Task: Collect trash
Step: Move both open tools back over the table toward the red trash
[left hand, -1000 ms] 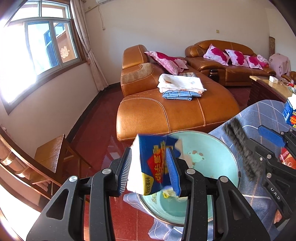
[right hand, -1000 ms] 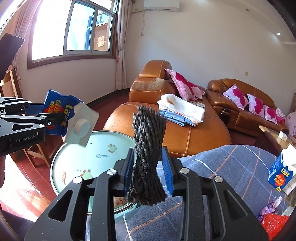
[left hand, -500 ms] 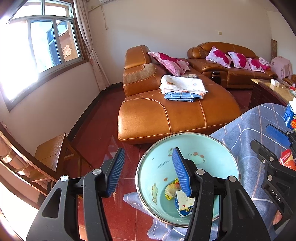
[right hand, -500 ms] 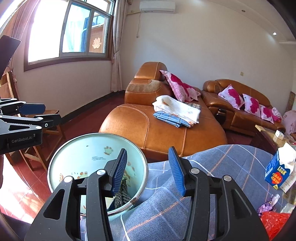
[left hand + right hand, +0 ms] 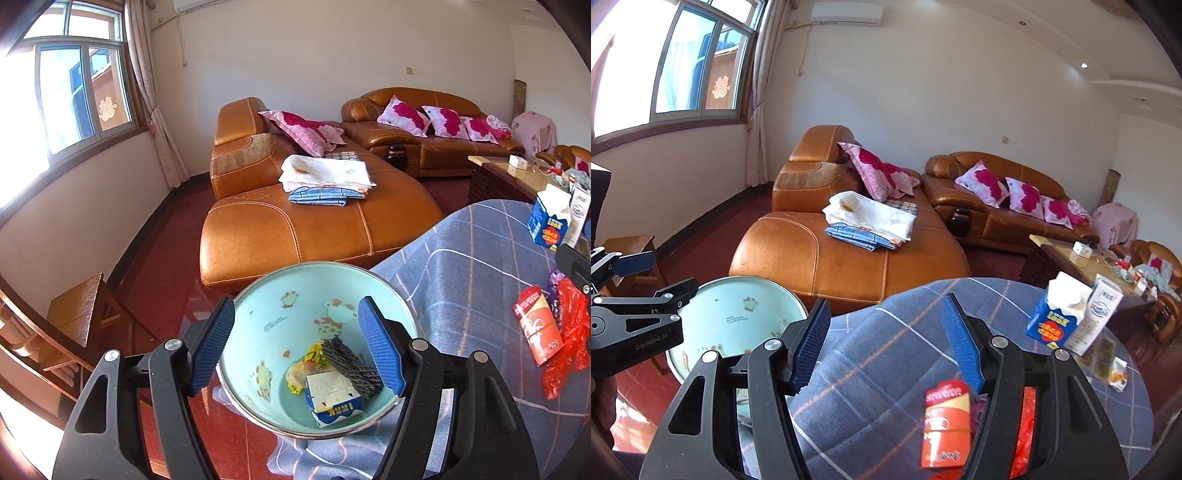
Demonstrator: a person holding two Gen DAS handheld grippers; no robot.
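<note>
left wrist: both tools opening, empty — checked tablecloth [image 5: 469, 266], leather sofa [image 5: 295, 229] beyond.

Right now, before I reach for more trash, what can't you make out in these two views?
- Right wrist view: the pale blue enamel basin has its contents hidden behind the right gripper.
- Right wrist view: the red plastic bag is mostly behind a finger.
- Left wrist view: the yellow wrapper is partly covered by the white-and-blue carton.

Strong daylight pouring in through the window [image 5: 79, 92] on the left, panes blowing out to white, glare washing over the red floor [image 5: 159, 229], room staying bright and sharp, walls bending at the rounded edges, dark corners closing in
</note>
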